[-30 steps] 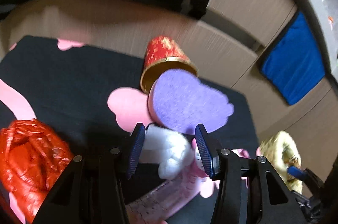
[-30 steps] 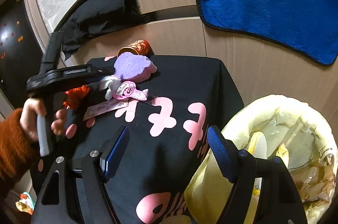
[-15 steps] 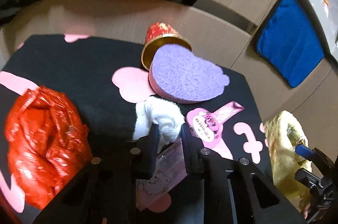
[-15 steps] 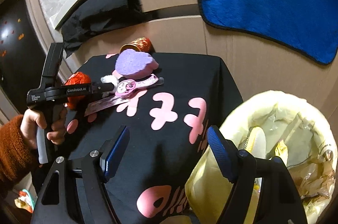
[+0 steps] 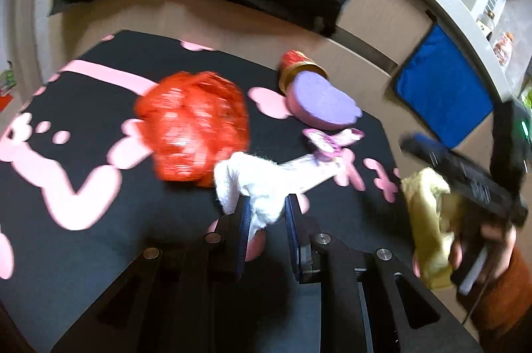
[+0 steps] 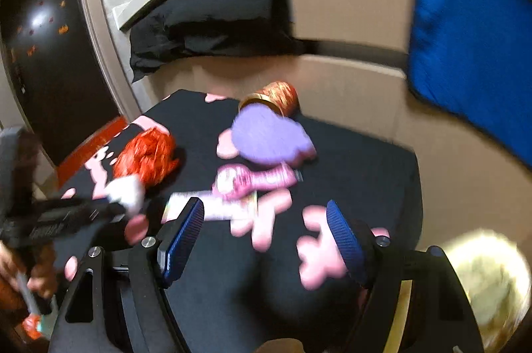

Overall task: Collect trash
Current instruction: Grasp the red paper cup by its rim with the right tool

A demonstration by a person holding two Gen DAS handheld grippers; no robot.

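Observation:
My left gripper point(image 5: 266, 216) is shut on a white fluffy wad point(image 5: 256, 186), held just above the black table cloth point(image 5: 99, 193). The right wrist view shows that wad point(image 6: 128, 191) at the left gripper's tips. On the cloth beyond lie a crumpled red plastic bag point(image 5: 196, 126), a purple heart-shaped sponge point(image 5: 322, 101), a red and gold cup point(image 5: 296, 67) on its side, and a pink wrapper point(image 5: 332, 140). My right gripper point(image 6: 266, 236) stands open over the cloth, with nothing between its fingers. A flat pink-and-white packet point(image 6: 219, 208) lies just past its left finger.
A bin lined with a yellow bag point(image 6: 488, 279) stands off the table's right edge, also seen as the yellow bag point(image 5: 429, 220) beside the right hand. A blue cloth point(image 6: 472, 53) hangs on the wooden cabinet behind. A black cloth point(image 6: 212, 20) hangs at the back left.
My left gripper closed on the white wad and drew it back from the sponge. The right gripper swung left from over the bin to above the table.

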